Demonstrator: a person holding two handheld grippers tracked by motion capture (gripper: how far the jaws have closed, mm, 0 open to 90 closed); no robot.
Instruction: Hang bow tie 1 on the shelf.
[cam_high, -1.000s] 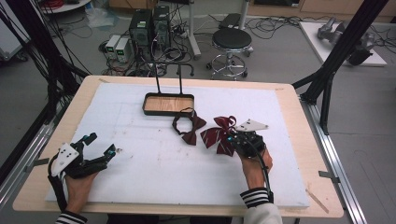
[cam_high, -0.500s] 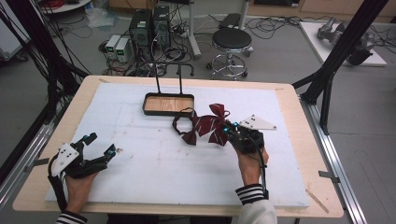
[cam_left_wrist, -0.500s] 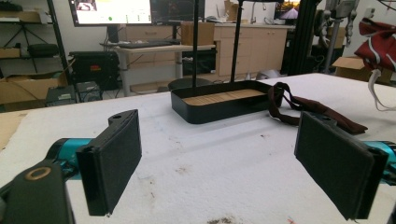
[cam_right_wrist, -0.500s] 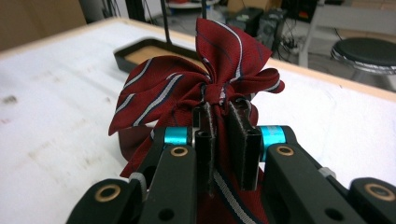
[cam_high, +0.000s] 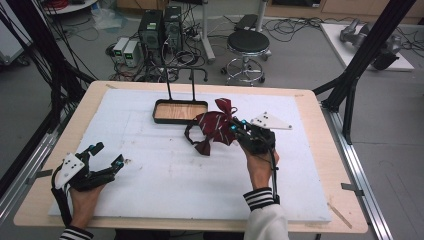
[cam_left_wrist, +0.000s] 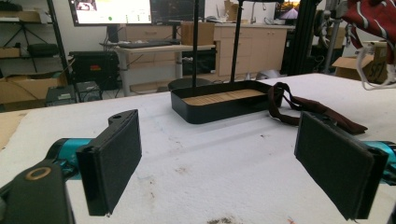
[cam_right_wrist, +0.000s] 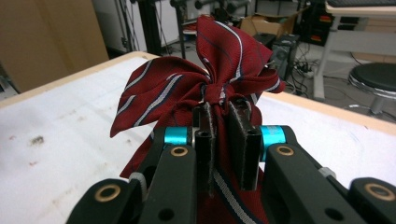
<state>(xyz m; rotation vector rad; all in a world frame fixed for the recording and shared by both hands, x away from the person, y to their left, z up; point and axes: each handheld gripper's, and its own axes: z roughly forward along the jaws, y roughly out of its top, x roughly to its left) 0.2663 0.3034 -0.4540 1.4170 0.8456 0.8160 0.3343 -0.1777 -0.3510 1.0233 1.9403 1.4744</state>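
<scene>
Gripping: right gripper (cam_right_wrist: 219, 119), jaws clamped on the knot of the dark red striped fabric bow tie (cam_right_wrist: 205, 88)
Bow tie place: lifted off the white foam board (cam_high: 165, 170), at about 4 o'clock from the black tray with a wooden floor (cam_high: 180, 111); its dark strap (cam_high: 189, 134) hangs to the board
Left gripper (cam_left_wrist: 229, 158): jaws wide apart, holding nothing, resting at the board's 8 o'clock corner

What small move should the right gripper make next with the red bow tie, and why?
Probably carry it on toward the black tray. The right gripper is shut on the bow tie at its knot, the bow is off the white mat, and its strap hangs down beside the tray.
</scene>
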